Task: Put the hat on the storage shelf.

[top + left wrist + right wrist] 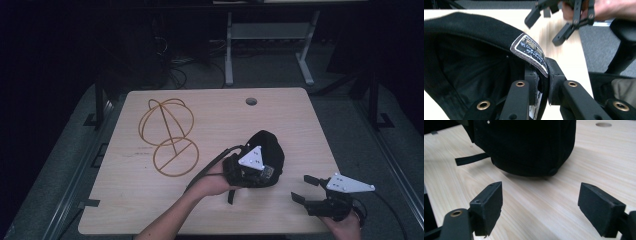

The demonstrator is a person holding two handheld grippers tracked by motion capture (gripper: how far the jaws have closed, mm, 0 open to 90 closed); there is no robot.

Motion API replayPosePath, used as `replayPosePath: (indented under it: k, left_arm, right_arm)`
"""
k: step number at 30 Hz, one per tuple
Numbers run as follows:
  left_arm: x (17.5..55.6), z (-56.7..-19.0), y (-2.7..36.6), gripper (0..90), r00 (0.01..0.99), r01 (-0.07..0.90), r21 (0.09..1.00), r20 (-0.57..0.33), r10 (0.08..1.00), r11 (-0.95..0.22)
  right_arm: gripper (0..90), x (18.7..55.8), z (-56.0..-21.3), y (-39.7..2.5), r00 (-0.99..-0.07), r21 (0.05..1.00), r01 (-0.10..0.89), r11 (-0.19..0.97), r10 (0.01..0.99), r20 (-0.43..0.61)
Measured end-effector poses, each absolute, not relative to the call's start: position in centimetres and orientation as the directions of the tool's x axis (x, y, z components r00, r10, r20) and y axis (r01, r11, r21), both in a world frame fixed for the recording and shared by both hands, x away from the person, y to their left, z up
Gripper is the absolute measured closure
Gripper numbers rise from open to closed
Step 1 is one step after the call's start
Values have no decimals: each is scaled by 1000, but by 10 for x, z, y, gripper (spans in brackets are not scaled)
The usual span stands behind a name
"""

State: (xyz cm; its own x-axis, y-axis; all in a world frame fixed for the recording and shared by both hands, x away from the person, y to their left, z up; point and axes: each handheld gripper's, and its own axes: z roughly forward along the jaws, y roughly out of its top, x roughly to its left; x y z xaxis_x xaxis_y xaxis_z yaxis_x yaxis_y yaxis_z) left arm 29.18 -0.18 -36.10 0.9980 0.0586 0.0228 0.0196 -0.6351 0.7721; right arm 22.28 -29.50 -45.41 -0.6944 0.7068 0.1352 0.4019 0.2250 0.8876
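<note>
A black cap point(269, 144) lies on the wooden table point(125, 200), right of the middle. My left gripper point(261, 172) is at the cap's near side. In the left gripper view it point(544, 75) is shut on the cap's point(474, 62) rim, just under a sewn label point(530, 50). My right gripper point(302, 188) is held open near the front right edge, a short way right of the cap. In the right gripper view its jaws point(540, 205) stand wide apart with bare table between them and the cap point(529, 145) just ahead. It also shows in the left gripper view as the far right gripper point(545, 30).
A gold wire stand point(167, 135) with a round base sits on the table's left half. A cable hole point(251, 101) is near the back edge. A black strap point(471, 160) trails from the cap. Desk legs and cables lie on the floor behind the table.
</note>
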Motion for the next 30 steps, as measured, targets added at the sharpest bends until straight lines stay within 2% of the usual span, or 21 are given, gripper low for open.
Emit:
replayPosePath:
  k: [7, 15, 21, 23, 26, 27, 30]
  left_arm:
    - [298, -340, 5, 813, 998, 23, 797, 14, 57, -603]
    - [311, -326, 8, 813, 996, 69, 824, -26, 85, -562]
    - [313, -317, 4, 814, 997, 75, 831, -44, 69, -551]
    - [312, -314, 1, 814, 998, 66, 832, -42, 56, -552]
    - [310, -311, -4, 814, 998, 58, 832, -48, 32, -552]
    - [309, -311, -5, 814, 999, 52, 828, -48, 23, -558]
    - [306, -309, -9, 815, 999, 38, 822, -44, 2, -569]
  right_arm:
    - [209, 225, -441, -286, -722, 911, 352, 216, 682, 117]
    - [234, 230, -427, -270, -752, 935, 287, 207, 654, 86]
    - [282, 238, -418, -259, -766, 942, 255, 217, 640, 60]
    - [314, 240, -416, -256, -769, 944, 243, 222, 638, 48]
    - [424, 240, -414, -255, -767, 951, 214, 222, 642, 23]
    - [424, 240, -414, -255, -767, 951, 214, 222, 642, 23]
    - [580, 239, -413, -257, -767, 951, 195, 240, 641, -5]
